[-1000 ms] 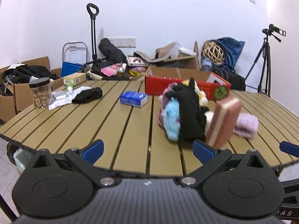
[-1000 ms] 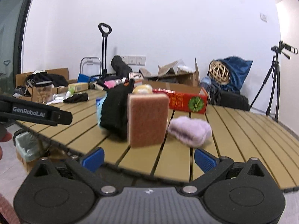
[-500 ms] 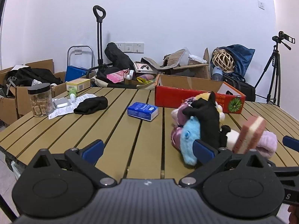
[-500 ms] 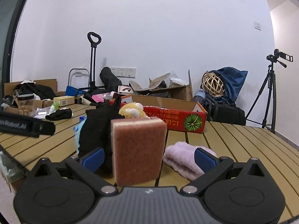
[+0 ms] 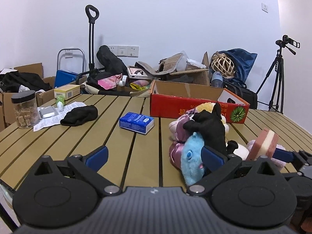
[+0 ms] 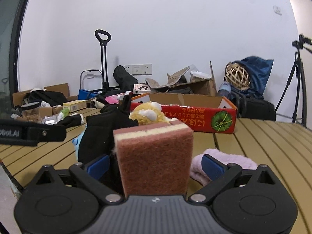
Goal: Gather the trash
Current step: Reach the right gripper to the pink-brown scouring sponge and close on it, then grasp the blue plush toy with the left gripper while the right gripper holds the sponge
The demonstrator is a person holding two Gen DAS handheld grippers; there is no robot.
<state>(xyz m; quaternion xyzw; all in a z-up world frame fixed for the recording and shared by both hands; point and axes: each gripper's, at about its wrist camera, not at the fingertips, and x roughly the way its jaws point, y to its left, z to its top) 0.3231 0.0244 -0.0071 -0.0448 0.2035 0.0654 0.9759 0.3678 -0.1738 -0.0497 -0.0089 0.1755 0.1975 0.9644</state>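
The right gripper is seen with its fingers spread wide on either side of an upright scouring sponge; the jaws have just been closing a little, yet a gap is visible between each blue pad and the sponge, so nothing is gripped yet. The sponge is judged to be the piece of trash being gone for, and it is stood on its edge on the tabletop, which would let the pads meet its two narrow sides squarely. The left gripper is held open and empty over the bare slats, apparently kept out of the way. Just beside the sponge a pale lilac cloth is lying, and on the other side a heap of plush toys draped with a black glove is pressed close. Behind them an open red carton is set, possibly meant as the collecting box. Farther off, a blue tissue pack, a black sock and a lidded jar are scattered. The sponge's base is hidden behind the gripper body, so whether it rests on the slats or is tilted against the toys cannot be told.
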